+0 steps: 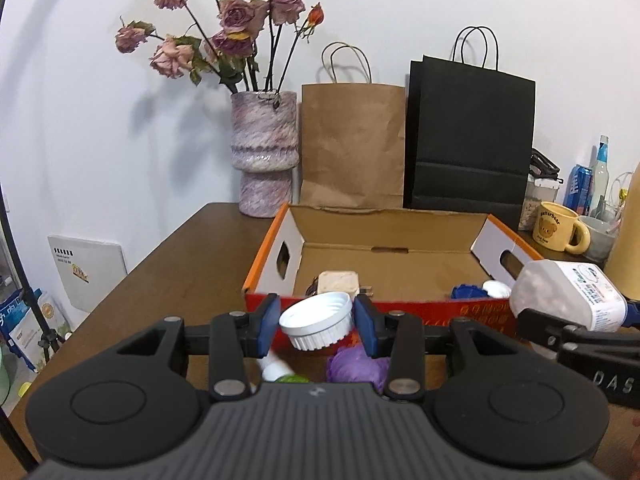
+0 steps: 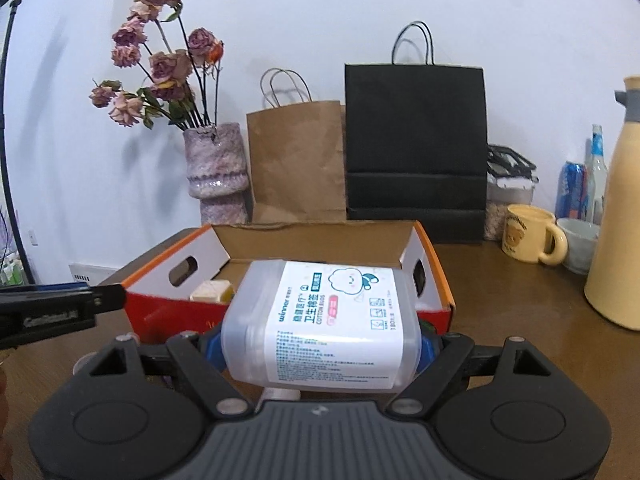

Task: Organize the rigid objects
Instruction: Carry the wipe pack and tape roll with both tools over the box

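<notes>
Wooden table [image 1: 176, 256] w/ cardboard box [image 1: 384, 268] mid-frame: left gripper [image 1: 316, 322] clamps white cap [image 1: 316, 320], right gripper [image 2: 320, 344] clamps cotton-bud box [image 2: 324, 320], prob both headed into it.

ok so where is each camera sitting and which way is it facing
Left wrist: on the left gripper, facing the wall across the open cardboard box; its jaws clamp a white cap, with the right gripper's fingers at the right edge.
Right wrist: on the right gripper, facing the same way; its jaws hold a cotton bud box, left gripper at the left edge.
Shared: box, vase of dried roses, brown bag, black bag, yellow mug.
</notes>
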Available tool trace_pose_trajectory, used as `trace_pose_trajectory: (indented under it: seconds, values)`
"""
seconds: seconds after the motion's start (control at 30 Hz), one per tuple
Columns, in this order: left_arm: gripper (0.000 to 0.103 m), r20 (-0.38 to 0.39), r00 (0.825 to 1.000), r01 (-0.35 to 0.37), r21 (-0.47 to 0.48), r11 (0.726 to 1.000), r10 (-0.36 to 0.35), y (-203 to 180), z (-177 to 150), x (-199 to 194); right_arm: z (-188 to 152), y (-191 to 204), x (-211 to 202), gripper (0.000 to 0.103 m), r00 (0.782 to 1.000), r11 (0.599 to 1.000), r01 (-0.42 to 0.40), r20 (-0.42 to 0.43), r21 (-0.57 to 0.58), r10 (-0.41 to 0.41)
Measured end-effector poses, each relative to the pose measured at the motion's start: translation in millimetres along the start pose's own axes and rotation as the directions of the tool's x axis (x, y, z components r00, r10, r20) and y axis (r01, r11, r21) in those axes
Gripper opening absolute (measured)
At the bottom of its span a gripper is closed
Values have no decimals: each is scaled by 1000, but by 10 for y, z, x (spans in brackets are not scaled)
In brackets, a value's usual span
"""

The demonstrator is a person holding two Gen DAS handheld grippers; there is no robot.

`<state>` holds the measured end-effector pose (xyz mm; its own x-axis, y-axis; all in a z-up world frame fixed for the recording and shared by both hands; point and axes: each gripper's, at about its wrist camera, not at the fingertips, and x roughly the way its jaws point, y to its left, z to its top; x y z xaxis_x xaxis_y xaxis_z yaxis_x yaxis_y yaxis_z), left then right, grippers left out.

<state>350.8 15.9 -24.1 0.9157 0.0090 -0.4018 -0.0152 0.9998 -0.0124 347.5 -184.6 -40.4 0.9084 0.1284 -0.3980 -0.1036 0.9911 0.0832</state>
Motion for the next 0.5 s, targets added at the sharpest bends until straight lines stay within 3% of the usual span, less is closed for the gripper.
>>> trace_pose_trajectory:
  seconds: [0.5]
  values:
    - [42, 12, 999, -34, -36, 999, 34, -115, 281, 339, 282, 122, 286, 83, 999, 999, -8, 35, -46, 9]
